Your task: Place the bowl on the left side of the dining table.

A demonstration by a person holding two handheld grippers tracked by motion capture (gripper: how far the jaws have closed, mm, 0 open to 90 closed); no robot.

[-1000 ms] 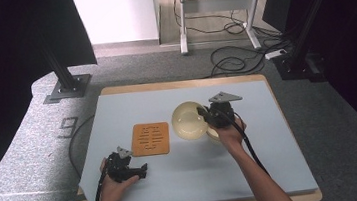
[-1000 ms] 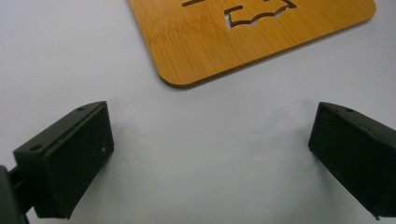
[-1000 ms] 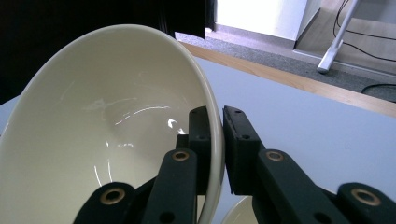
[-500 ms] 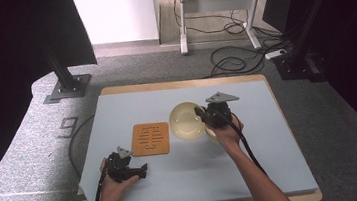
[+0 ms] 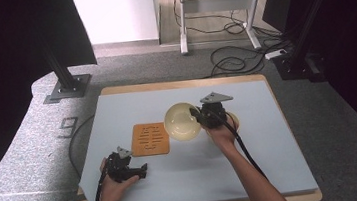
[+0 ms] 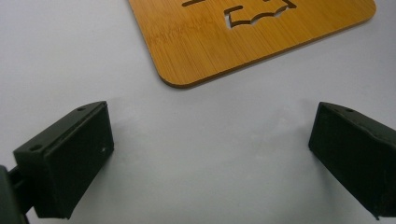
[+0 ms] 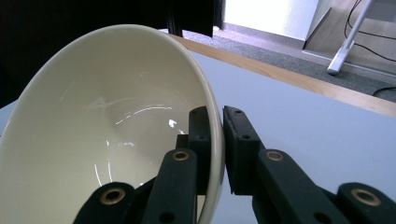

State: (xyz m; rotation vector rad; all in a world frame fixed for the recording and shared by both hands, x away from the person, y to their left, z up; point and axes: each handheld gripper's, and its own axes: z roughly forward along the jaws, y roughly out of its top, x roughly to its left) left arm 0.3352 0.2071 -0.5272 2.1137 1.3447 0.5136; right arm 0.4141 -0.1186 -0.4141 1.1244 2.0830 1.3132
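Observation:
A cream bowl [image 5: 181, 123] hangs tilted just above the table's middle, right of a square bamboo trivet [image 5: 150, 138] with cut-out slots. My right gripper [image 5: 196, 116] is shut on the bowl's right rim. In the right gripper view the rim of the bowl [image 7: 107, 121] is pinched between the jaws of that gripper [image 7: 217, 126], one inside and one outside. My left gripper [image 5: 141, 172] rests low at the front left, open with nothing between its jaws. The left gripper view has its jaws [image 6: 210, 154] wide apart over bare mat, the trivet's corner [image 6: 243, 42] just ahead.
A blue-grey mat covers the wooden table [image 5: 185, 83]. A tan round piece [image 5: 232, 121] peeks out beside the right hand. Cables [image 5: 238, 61] and a desk frame lie on the floor beyond the far edge.
The right gripper has carried the bowl a little to the left, toward the trivet. The left gripper has stayed put.

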